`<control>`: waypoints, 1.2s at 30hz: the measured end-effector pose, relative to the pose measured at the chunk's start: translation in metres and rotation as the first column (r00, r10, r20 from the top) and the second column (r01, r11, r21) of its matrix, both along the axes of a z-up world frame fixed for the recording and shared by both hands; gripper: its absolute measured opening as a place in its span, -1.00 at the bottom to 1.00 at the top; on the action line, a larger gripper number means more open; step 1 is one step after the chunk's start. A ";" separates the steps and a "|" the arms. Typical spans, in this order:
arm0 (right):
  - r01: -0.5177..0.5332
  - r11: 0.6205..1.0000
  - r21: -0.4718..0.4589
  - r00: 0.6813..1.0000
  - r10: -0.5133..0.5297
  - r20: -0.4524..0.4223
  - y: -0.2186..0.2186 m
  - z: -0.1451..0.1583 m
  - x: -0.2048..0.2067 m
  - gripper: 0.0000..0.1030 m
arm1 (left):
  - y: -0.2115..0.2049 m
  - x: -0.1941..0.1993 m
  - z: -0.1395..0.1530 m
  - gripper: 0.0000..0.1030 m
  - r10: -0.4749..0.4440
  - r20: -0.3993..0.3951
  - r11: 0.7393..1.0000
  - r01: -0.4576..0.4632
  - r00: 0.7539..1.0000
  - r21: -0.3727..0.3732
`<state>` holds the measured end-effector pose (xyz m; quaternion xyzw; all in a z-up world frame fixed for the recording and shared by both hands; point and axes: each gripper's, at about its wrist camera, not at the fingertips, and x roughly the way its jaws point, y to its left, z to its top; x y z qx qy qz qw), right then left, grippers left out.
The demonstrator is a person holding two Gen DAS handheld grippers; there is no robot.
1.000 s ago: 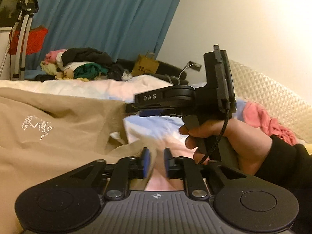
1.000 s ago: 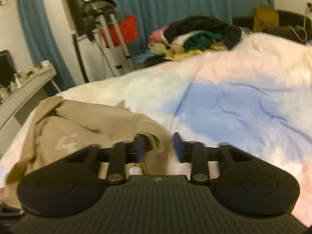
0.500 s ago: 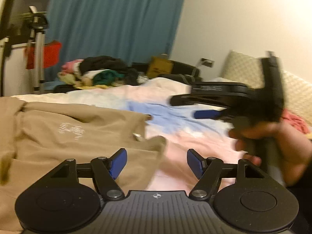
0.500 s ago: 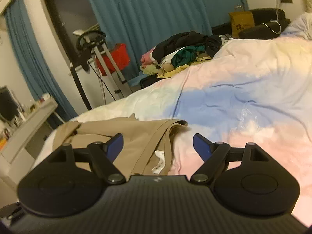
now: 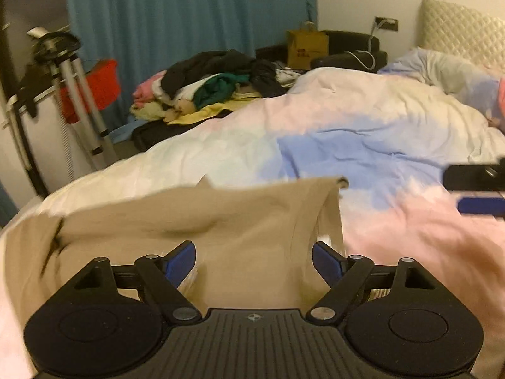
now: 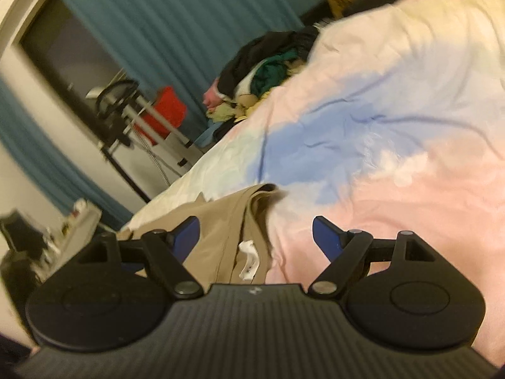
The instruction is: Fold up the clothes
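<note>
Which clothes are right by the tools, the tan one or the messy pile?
The tan garment, spread on the bed just beneath both open tools. The mixed pile of clothes sits far back by the blue curtain.

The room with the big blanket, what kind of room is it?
Most likely a bedroom at home: a bed under a pastel duvet, a quilted headboard, and a heap of clothes beside blue curtains. A tan garment lies on the bed.

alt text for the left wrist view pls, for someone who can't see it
The left tool, open and holding nothing, hangs over a tan garment lying on a pastel pink, blue and white duvet. The right tool's tip shows at the right edge; behind the bed are a pile of clothes and a teal curtain.
</note>
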<state>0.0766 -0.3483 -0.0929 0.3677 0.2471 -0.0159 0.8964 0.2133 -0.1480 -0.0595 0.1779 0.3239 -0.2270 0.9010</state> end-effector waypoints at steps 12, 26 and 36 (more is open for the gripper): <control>0.118 0.983 0.140 0.989 -0.104 -0.100 -0.048 -0.048 0.028 0.60 | -0.110 0.054 -0.057 0.63 -0.291 0.029 0.878 0.255 0.956 0.405; 0.090 0.979 0.180 0.990 -0.068 -0.124 -0.044 -0.061 0.040 0.60 | -0.117 0.080 -0.059 0.72 -0.220 0.081 0.877 0.160 0.972 0.454; -0.014 0.979 0.205 0.989 0.044 -0.142 -0.030 -0.067 0.045 0.60 | -0.147 0.099 -0.044 0.72 -0.179 0.079 0.893 0.128 0.981 0.431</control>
